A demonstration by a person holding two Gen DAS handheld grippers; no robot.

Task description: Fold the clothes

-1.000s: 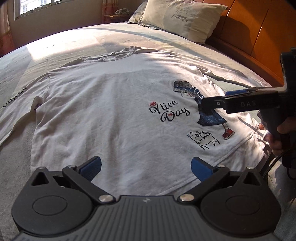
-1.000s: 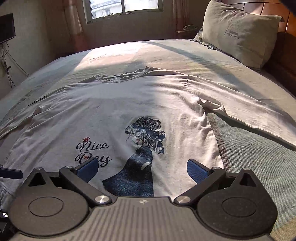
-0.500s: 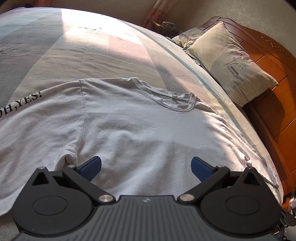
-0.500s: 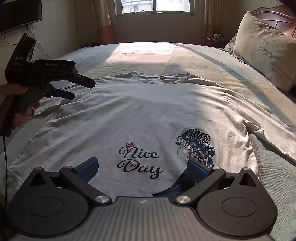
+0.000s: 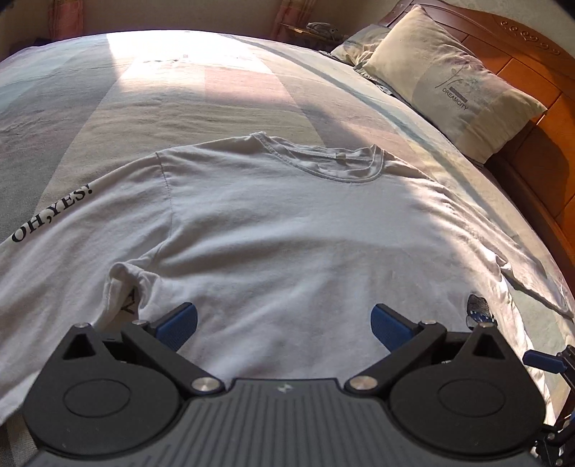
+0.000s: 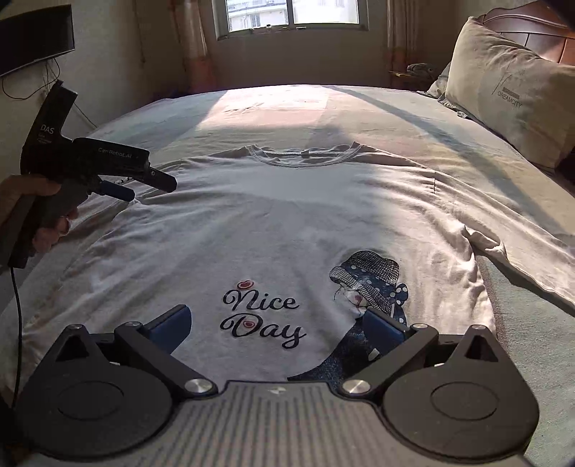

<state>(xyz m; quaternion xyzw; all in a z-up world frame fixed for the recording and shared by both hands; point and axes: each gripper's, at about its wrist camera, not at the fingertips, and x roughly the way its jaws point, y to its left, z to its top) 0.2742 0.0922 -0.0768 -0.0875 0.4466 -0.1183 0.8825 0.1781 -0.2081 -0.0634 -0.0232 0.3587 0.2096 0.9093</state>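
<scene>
Lying: white long-sleeved cotton T-shirt [image 6: 287, 222] spread flat, print up, on striped bedsheet [image 5: 215, 89]
Folds: none visible
Left gripper [image 5: 284, 323]: jaws wide, empty
Right gripper [image 6: 276, 323]: jaws wide, empty

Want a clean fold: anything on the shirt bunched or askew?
Yes. At the armpit by the "OH,YES!" sleeve, the shirt is bunched into a raised curl, exposing its inside. Elsewhere it lies flat with light wrinkles.

Sunlit bed [image 6: 287, 107], pillow [image 6: 510, 93] against wooden headboard [image 5: 532, 61], curtained window [image 6: 293, 14] beyond.
</scene>
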